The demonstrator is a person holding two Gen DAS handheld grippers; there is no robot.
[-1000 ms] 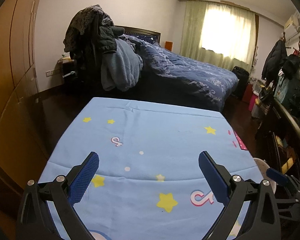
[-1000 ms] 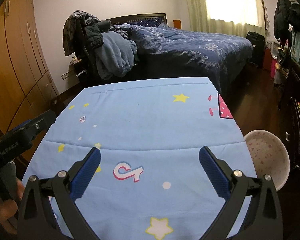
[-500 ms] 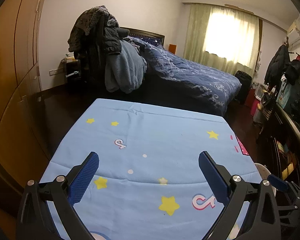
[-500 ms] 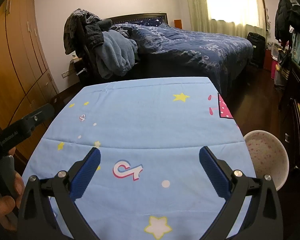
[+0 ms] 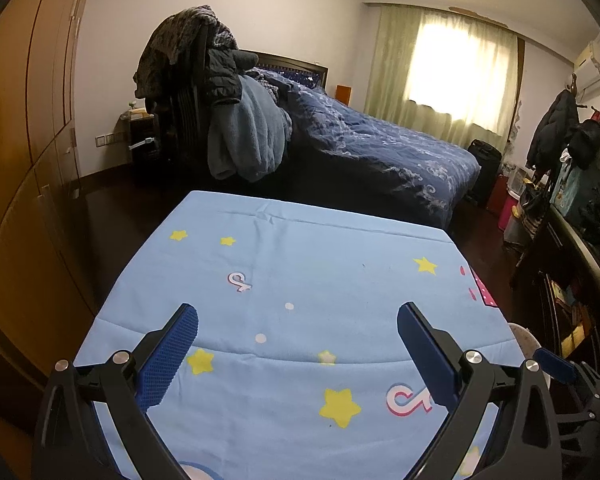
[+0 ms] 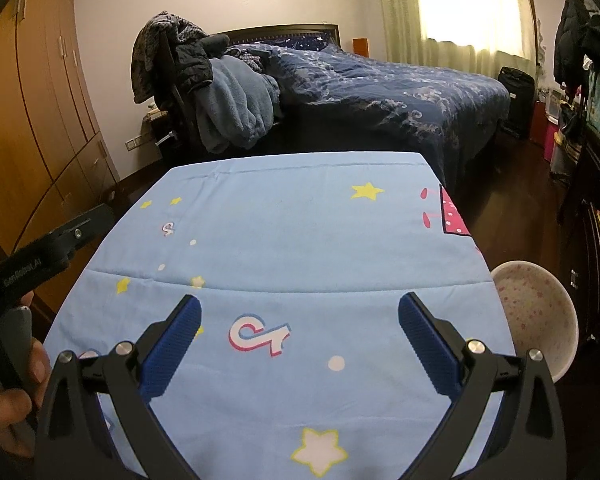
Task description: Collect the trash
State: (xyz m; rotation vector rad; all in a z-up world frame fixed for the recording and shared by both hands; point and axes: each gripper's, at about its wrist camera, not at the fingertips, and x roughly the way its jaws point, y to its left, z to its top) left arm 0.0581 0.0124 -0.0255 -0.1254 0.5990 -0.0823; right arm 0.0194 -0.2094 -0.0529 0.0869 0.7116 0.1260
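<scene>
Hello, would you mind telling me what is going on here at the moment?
A person holds two grippers over a table covered with a light blue star-print cloth. The left gripper and right gripper are both open and hold nothing. No trash shows on the cloth. A white bin with pink dots stands beside the table's right edge.

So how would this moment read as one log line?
left tool: open, empty | right tool: open, empty | blue cloth: no trash seen | bin: right
</scene>
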